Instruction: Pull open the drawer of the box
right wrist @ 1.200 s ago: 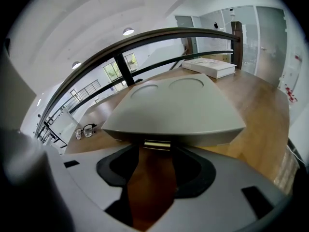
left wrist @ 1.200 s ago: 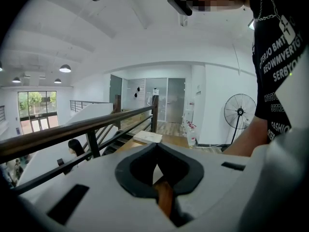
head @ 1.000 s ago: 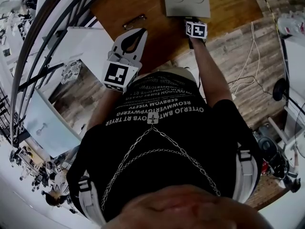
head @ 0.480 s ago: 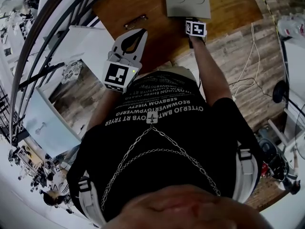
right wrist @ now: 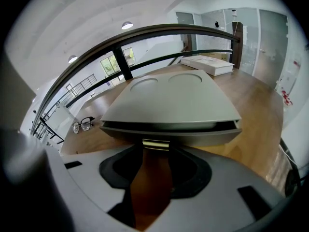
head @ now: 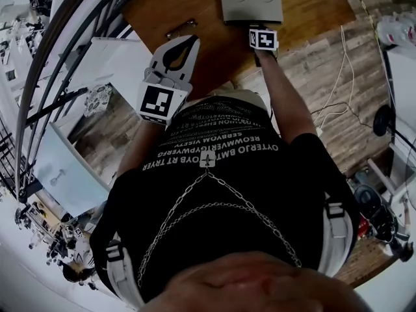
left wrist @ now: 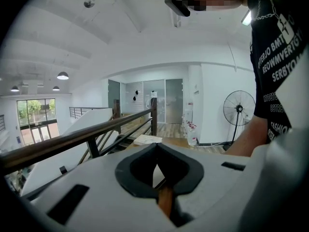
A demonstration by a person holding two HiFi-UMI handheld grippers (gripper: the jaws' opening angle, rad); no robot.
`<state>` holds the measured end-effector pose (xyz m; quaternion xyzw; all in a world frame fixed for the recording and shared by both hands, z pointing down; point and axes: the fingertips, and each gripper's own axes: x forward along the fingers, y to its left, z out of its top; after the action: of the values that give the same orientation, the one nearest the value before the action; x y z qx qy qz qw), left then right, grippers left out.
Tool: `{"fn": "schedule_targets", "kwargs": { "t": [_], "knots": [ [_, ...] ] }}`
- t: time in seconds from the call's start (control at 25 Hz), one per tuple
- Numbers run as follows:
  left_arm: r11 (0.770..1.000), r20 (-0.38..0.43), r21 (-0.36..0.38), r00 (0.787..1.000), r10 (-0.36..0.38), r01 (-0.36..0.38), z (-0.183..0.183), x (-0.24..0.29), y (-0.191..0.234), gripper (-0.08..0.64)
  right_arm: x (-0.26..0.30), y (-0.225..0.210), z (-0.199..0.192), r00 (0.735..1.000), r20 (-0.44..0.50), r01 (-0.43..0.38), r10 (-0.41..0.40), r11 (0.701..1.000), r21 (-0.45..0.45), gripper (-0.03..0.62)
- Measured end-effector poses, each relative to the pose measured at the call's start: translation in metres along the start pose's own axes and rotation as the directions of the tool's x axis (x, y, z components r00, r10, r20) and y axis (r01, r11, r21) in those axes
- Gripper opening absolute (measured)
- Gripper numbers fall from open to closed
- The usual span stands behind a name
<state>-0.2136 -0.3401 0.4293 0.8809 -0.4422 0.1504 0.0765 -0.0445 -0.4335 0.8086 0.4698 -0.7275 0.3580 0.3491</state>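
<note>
Five entries, hazards appended

1. Box [right wrist: 169, 98]: pale grey and low, with two round recesses in its top. It stands on the wooden counter [right wrist: 256, 115], at the upper centre of the head view and across the middle of the right gripper view. The drawer [right wrist: 203, 136] runs along the near face under an overhanging top; judged barely out, if at all

2. Brass pull [right wrist: 155, 143]: a small tab at the middle of the drawer front, at the lower centre of the right gripper view

3. Right hand-held gripper [right wrist: 155, 150]: jaws closed onto the brass pull from either side, with nothing else between them

4. Left hand-held gripper [left wrist: 155, 146]: jaws together with tips meeting, holding nothing. It is up in the air at the centre left of the head view, well apart from the box

5. Glasses [right wrist: 83, 125]: lying on the counter at the left of the right gripper view, near the box but apart from it

Hazards, as judged:
- Nothing braces the box, so a pull may drag the whole box toward the counter edge instead of freeing the drawer
- The pull is small and smooth, so a sharp tug may slip the jaws off it
- A pull not in line with the drawer may bind it
- A sliding box could knock the glasses
</note>
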Motion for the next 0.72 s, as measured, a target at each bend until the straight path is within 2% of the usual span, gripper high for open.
{"fn": "schedule_targets", "kwargs": {
  "t": [0.4, 0.72],
  "knots": [
    [0.999, -0.003, 0.017, 1.000, -0.027, 0.027, 0.004, 0.005, -0.021, 0.006, -0.011, 0.001, -0.013, 1.000, -0.010, -0.016, 0.016, 1.000, -0.016, 0.163],
    [1.000, 0.005, 0.011, 1.000, -0.016, 0.016, 0.006, 0.002, -0.035, 0.006, -0.022, 0.005, -0.028, 0.999, -0.026, -0.035, 0.034, 0.999, -0.031, 0.163]
  ]
}}
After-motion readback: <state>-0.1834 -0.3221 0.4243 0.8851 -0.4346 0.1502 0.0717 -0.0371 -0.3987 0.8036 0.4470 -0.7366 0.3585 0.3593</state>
